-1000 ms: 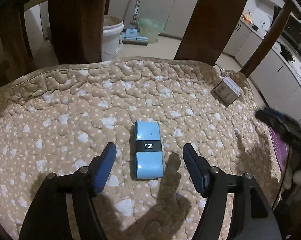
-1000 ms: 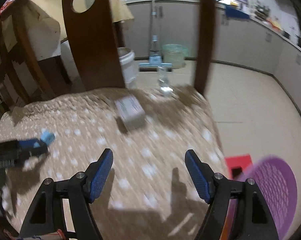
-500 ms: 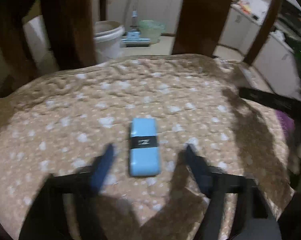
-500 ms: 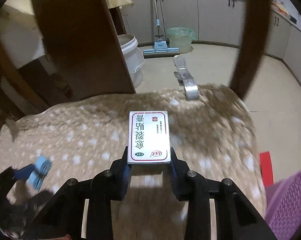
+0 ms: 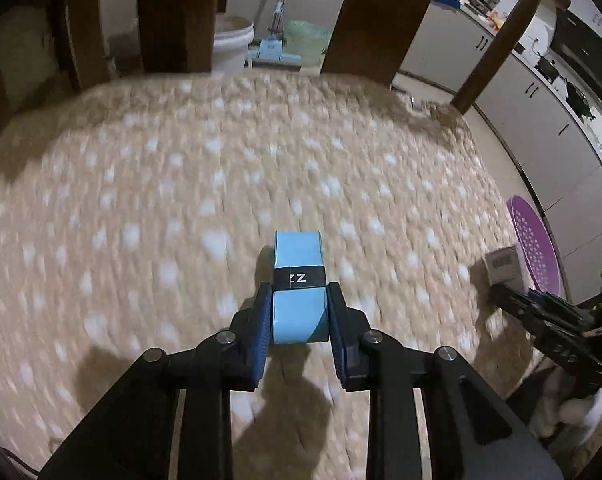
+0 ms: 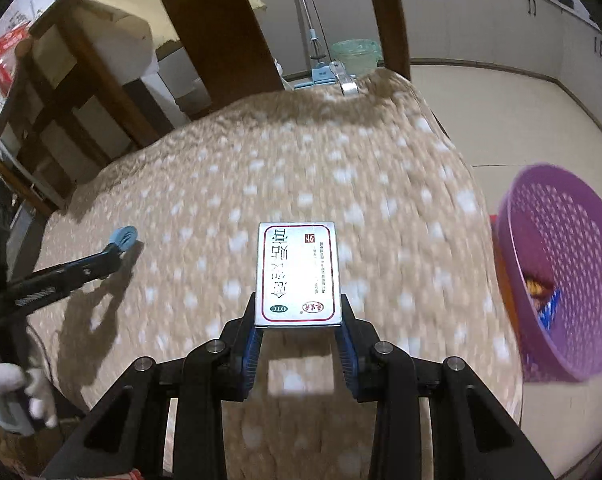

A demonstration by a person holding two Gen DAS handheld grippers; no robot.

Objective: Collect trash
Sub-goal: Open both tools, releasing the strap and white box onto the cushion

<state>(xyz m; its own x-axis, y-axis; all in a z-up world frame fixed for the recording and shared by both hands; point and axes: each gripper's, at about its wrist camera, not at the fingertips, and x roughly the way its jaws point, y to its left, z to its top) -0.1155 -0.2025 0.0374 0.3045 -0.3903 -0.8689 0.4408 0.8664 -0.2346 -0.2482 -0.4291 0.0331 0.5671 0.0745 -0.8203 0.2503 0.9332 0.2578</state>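
A light blue roll with a black band [image 5: 297, 248] is clamped between the pads of my left gripper [image 5: 299, 294], held just over the tan spotted cushion [image 5: 181, 200]. In the right wrist view, my right gripper [image 6: 299, 310] is shut on a flat white medicine box with a red border [image 6: 297, 264], also lifted above the cushion. A purple mesh basket [image 6: 581, 208] stands at the cushion's right edge, with some wrappers inside. From the right wrist camera the left gripper [image 6: 117, 250] shows at the left with the blue roll [image 6: 124, 237].
Dark wooden chair backs [image 5: 381, 20] rise behind the cushion. On the floor beyond them are a white bucket [image 5: 233, 46], a mop [image 5: 275, 46] and a green bin [image 5: 305, 38]. Kitchen cabinets [image 5: 541, 120] line the right wall. A gloved hand [image 6: 9, 396] holds the left tool.
Both grippers went from open to shut: the left closed on the blue roll, the right on the medicine box. The right gripper carried its box rightward, and the purple basket now looms closer.
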